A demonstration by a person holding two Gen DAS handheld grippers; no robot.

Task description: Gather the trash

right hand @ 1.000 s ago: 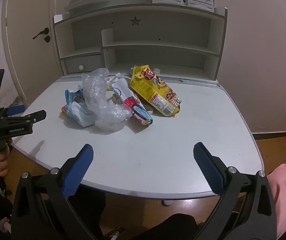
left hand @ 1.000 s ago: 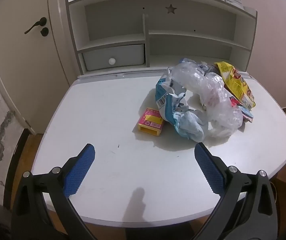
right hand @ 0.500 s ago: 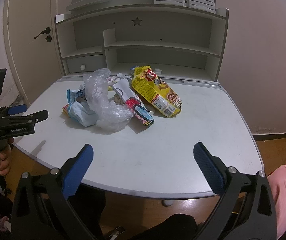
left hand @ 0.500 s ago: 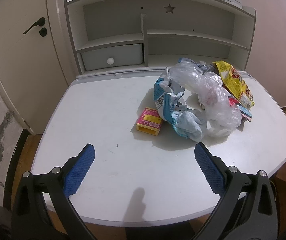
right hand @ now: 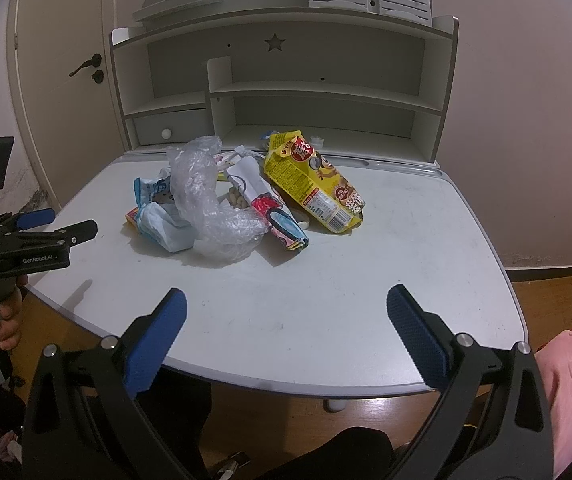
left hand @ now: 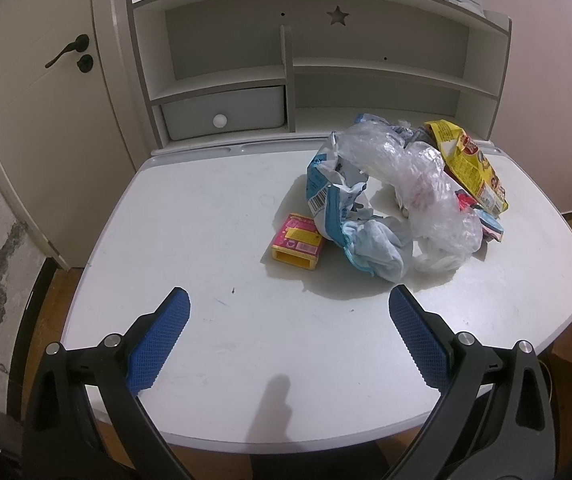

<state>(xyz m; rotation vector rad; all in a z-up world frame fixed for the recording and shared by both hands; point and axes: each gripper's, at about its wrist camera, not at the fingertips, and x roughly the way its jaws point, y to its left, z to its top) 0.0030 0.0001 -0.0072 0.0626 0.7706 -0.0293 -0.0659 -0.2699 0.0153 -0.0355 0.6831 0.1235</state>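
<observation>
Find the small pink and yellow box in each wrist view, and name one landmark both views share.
Left wrist view: pink and yellow box lies centre, left of the trash pile.
Right wrist view: box peeks out at the pile's left edge, mostly hidden.
Shared landmark: star cutout in the shelf.

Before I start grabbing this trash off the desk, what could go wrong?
The crumpled clear plastic bag drapes over the other wrappers; lifting it first could drag them, and small loose pieces under it may scatter. The small pink and yellow cardboard box lies flat on the white desk, so an open left claw might push it rather than pinch it. The yellow snack bag looks slick and could slip from the open right claw.
</observation>
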